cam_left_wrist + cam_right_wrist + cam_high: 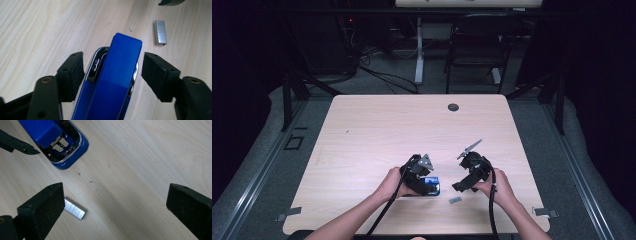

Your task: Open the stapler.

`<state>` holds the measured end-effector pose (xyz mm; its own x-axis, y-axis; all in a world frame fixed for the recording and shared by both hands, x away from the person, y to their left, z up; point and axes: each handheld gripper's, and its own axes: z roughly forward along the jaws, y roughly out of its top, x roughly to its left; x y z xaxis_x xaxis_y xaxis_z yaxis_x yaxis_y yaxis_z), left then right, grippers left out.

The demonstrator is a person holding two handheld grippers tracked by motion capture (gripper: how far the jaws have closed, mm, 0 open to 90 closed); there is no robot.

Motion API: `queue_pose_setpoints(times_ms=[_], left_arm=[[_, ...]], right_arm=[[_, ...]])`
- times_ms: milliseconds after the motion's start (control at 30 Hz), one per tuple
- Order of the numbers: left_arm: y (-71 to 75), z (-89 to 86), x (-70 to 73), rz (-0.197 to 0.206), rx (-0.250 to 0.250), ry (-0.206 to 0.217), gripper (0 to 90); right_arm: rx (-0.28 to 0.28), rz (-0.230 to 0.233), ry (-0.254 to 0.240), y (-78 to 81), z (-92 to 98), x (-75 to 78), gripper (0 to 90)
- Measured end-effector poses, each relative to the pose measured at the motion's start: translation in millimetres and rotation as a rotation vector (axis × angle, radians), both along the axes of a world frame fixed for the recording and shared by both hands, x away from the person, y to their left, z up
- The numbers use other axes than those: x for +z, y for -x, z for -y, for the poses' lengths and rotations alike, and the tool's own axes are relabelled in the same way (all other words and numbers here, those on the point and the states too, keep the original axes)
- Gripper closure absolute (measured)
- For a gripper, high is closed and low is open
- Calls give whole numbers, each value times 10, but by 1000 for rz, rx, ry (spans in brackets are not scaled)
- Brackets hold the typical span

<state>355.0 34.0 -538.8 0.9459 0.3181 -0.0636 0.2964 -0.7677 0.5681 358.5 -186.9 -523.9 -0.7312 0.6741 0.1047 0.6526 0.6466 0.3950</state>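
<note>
no lettering, label or number is legible on anything here.

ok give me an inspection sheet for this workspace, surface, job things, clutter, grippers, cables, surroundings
surface: light wood table, round grommet hole near the far edge
job's things: blue stapler lying on the table, top raised; strip of staples lying loose beside it
clutter: nothing seen
grippers: left gripper astride the stapler, jaws not touching it; right gripper open over the table, one jaw next to the staples
cables: a black cable trails from each gripper; more cables on the floor beyond the table
surroundings: dark room, folding chair, desk leg behind
</note>
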Motion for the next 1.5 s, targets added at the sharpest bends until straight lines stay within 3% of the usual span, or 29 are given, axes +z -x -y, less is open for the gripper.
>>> queue_pose_setpoints(times_ms=[400, 600, 900, 1000, 1033, 1167, 1267, 1367, 1500], left_arm=[[-1, 87, -44, 27, -31, -13, 510], [16, 124, -78, 39, -47, -40, 564], [4, 60, -23, 55, -75, -4, 597], [4, 26, 19, 66, -87, 8, 602], [0, 12, 34, 65, -94, 11, 604], [-1, -22, 77, 78, -107, 21, 610], [6, -35, 101, 84, -110, 21, 613], [1, -55, 114, 88, -116, 35, 616], [4, -79, 142, 94, -125, 33, 619]], right_arm=[[5, -7, 8, 8, -4, -10, 26], [2, -7, 8, 22, 7, -15, 31], [1, -17, -6, 34, 3, -20, 68], [9, -10, -24, 38, -14, -13, 143], [5, -10, -52, 44, -30, -17, 164], [-1, -7, -96, 43, -72, -9, 439], [20, 0, -174, 54, -121, 8, 659], [39, 31, -213, 68, -215, 13, 805], [58, 38, -231, 92, -310, -12, 876]])
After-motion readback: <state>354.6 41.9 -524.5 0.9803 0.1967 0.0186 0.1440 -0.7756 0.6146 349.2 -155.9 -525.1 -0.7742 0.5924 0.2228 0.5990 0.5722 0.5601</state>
